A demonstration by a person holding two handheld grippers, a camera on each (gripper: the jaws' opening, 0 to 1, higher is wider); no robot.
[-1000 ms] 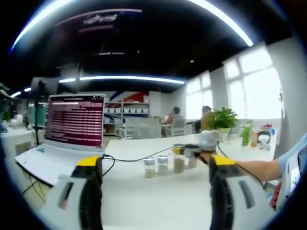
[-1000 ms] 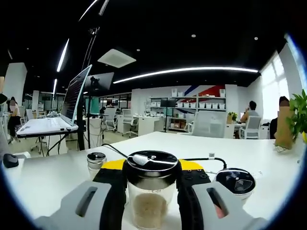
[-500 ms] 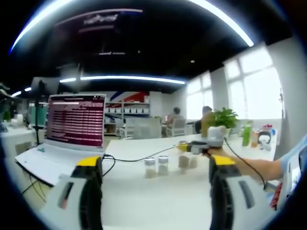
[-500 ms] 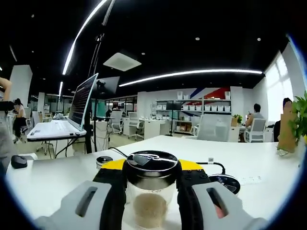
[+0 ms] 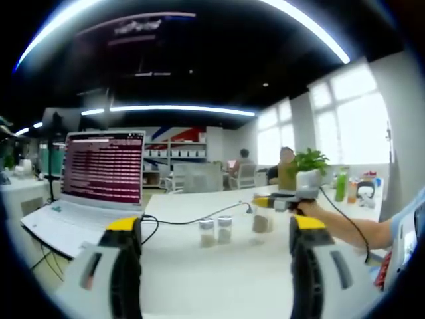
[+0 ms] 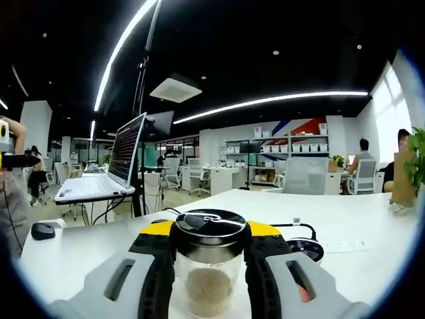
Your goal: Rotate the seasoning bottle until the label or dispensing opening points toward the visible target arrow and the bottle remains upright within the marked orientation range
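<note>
I am clamping my right gripper point(image 6: 210, 266) on the upright seasoning bottle point(image 6: 209, 262), its axis vertical; my left gripper point(image 5: 211, 229) is hanging open, well apart.

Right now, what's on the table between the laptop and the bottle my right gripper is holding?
In the left gripper view, two small jars and a black cable.

The seasoning bottle point(image 6: 209, 269) is clear glass with a shiny dark lid, half full of beige grains, standing upright.
</note>
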